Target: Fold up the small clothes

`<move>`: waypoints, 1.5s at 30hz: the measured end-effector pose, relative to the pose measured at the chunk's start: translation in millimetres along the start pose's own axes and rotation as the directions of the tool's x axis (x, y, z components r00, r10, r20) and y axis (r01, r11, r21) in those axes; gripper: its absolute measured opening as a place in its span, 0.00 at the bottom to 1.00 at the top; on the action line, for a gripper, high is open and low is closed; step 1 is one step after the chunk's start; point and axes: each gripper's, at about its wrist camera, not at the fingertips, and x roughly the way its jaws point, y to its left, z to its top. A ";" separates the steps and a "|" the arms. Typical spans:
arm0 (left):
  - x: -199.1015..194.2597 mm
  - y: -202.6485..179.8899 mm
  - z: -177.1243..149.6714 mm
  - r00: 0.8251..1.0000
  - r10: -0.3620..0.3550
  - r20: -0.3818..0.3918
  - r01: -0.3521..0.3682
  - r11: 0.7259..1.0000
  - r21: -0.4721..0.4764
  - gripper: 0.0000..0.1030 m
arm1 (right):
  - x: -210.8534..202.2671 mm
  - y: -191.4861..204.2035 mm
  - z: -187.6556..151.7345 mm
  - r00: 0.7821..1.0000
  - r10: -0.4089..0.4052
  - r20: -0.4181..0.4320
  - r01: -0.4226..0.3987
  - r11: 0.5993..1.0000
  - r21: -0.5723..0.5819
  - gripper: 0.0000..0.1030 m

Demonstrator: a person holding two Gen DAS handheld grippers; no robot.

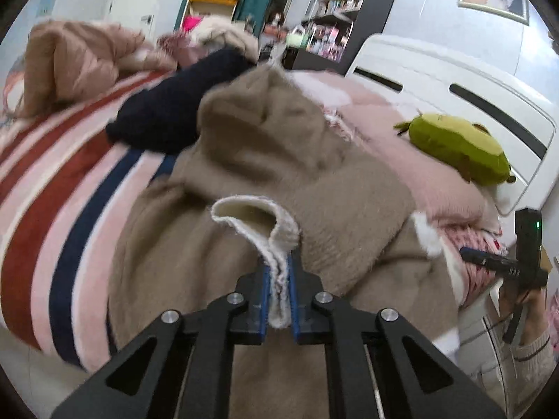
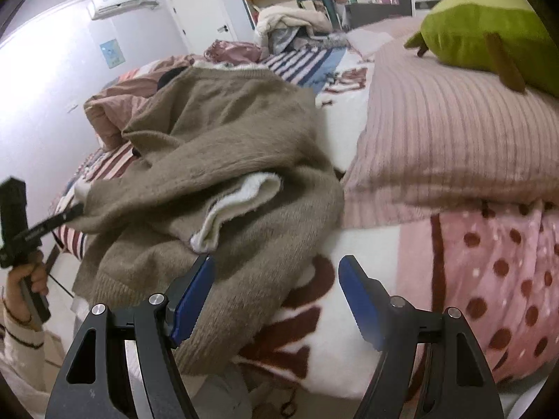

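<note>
- A fuzzy taupe knitted sweater (image 1: 265,160) with cream-white trim lies crumpled on the bed, spread over a fleece blanket striped in pink, dark red and navy (image 1: 52,181)
- The left gripper (image 1: 278,272), black with blue pads, is pinched tight on a fold of the sweater's cream-white ribbed edge (image 1: 251,220); the trim loops up and away from the pads
- The right gripper (image 2: 276,272) stands spread wide, nothing between its blue pads; its left pad hangs over the sweater's near hem, its right pad over a white blanket with dark red shapes (image 2: 314,314)
- Seen from the right wrist, the sweater (image 2: 223,146) sits just beside a ribbed pink pillow (image 2: 447,139), with a pink fleece with dark red dots (image 2: 506,272) lying below the pillow
- A lime-green plush toy (image 1: 457,146) rests on the pillow by the white headboard (image 1: 454,80)
- A dark navy garment (image 1: 174,111) lies beyond the sweater, touching its far edge
- A bare hand (image 2: 24,286) in a cream striped sleeve grips the left tool's handle
</note>
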 end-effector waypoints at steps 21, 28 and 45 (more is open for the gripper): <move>39.1 8.6 14.1 0.972 -0.234 -0.004 0.233 0.971 -0.057 0.06 | 32.4 27.7 -21.2 0.972 0.170 -0.165 -0.155 0.983 0.104 0.72; -19.5 5.0 45.1 0.972 -0.154 0.178 0.133 0.983 0.125 0.08 | 23.9 17.4 -22.1 0.976 0.148 -0.162 -0.130 0.985 0.117 0.72; 15.6 94.6 -20.8 0.976 -0.136 -0.171 0.124 0.989 -0.075 0.95 | 43.8 3.9 -47.8 0.867 0.439 -0.234 -0.388 0.891 0.235 0.73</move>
